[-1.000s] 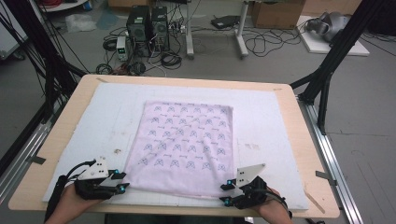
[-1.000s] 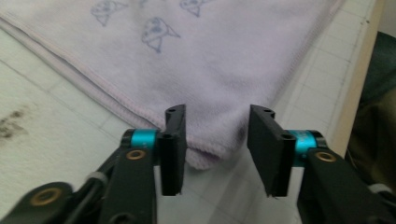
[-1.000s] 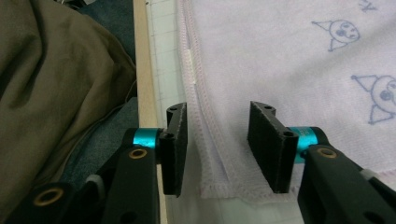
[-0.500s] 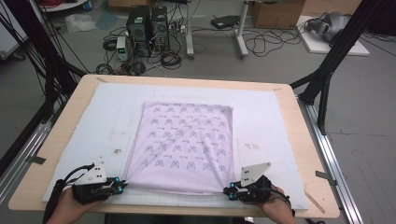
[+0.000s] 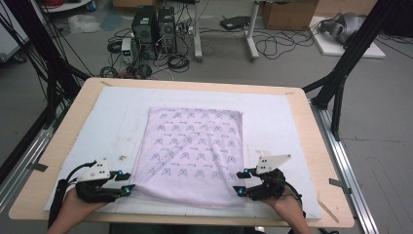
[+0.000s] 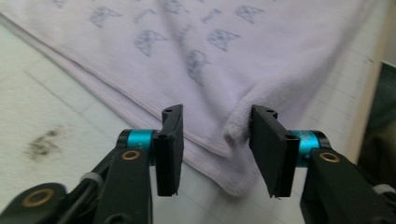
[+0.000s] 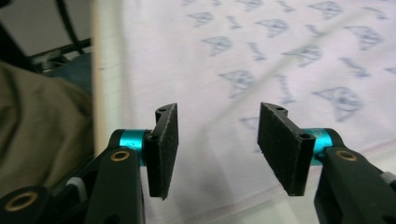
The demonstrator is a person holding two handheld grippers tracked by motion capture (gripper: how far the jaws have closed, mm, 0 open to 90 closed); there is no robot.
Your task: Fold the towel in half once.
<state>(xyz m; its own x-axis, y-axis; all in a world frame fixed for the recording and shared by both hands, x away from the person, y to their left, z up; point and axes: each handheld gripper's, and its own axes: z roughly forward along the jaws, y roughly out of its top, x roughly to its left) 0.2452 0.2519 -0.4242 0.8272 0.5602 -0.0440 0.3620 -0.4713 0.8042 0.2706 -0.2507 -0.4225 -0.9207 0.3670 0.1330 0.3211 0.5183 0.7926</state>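
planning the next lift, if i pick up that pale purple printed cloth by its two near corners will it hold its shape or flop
Probably flop: the cloth already creases and bunches where its corner curls against the left gripper. It looks thin and light, so it should lift easily but sag between the left gripper and the right gripper. Its soft knit may drag rather than slide on the white mat.

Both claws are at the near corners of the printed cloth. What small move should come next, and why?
Probably close both claws on the corners. In the left gripper view the left claw stands open, the cloth corner bunched against one pad. In the right gripper view the right claw is open over the cloth's near edge. Neither grips it yet, so lifting now would leave it behind.
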